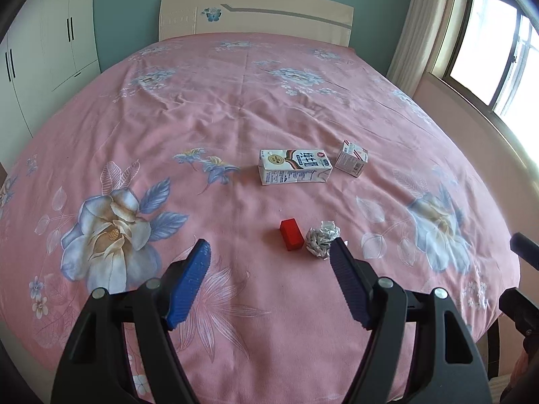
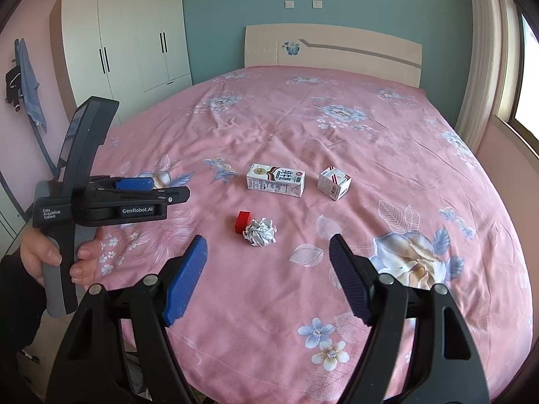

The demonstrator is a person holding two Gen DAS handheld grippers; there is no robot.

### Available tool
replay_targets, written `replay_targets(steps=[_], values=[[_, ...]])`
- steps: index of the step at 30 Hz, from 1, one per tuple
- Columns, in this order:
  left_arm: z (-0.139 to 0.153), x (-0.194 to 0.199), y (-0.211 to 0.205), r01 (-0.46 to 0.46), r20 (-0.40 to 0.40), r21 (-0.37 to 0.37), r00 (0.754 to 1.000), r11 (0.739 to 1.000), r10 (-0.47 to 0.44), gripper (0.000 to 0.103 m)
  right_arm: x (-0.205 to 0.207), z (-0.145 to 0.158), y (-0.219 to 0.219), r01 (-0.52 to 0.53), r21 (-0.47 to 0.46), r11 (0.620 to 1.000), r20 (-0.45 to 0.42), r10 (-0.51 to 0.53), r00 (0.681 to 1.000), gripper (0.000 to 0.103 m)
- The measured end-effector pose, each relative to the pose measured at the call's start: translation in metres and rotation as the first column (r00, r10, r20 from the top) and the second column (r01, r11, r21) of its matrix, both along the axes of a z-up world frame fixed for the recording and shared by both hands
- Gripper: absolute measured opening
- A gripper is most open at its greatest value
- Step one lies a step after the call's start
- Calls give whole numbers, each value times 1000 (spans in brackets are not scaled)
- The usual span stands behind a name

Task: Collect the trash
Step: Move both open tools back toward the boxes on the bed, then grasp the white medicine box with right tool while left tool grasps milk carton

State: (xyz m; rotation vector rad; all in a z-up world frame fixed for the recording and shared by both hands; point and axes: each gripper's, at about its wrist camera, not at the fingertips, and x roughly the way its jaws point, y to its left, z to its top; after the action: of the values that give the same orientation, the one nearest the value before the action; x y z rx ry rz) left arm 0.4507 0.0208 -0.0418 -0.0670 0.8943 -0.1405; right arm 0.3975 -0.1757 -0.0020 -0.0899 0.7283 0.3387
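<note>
Four pieces of trash lie on the pink flowered bedspread [image 1: 235,101]. A white milk carton [image 1: 294,166] lies on its side, with a small white box [image 1: 352,159] to its right. Nearer to me are a small red box [image 1: 291,234] and a crumpled paper ball [image 1: 321,239] side by side. My left gripper [image 1: 271,249] hovers open just short of the red box, nothing between its fingers. In the right wrist view the carton [image 2: 275,180], small box [image 2: 334,182], red box [image 2: 243,222] and paper ball [image 2: 260,232] lie ahead of my open, empty right gripper [image 2: 267,244].
A hand [image 2: 50,256] holds the left gripper device [image 2: 101,198] at the left of the right wrist view. A cream headboard [image 1: 256,13] stands at the far end, a white wardrobe [image 2: 131,43] to the left, a window [image 1: 498,54] and curtain to the right.
</note>
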Motion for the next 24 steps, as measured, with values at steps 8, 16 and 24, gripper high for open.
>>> replay_targets(steps=[8,16,24], values=[[-11,68,-25,123,-14,201,992,972,-123,80,71,-25,-14,12,-62,998,-42,-14,999,74],[-35,131,-49,319,-79,382,946,867,-313,80,174,-69,-25,-79,-199,977,-131,54,990,74],[-73,173,-81,583,-174,456,800,673,-574,81,274,-131,-30,-225,-271,936,-262,153,953,74]])
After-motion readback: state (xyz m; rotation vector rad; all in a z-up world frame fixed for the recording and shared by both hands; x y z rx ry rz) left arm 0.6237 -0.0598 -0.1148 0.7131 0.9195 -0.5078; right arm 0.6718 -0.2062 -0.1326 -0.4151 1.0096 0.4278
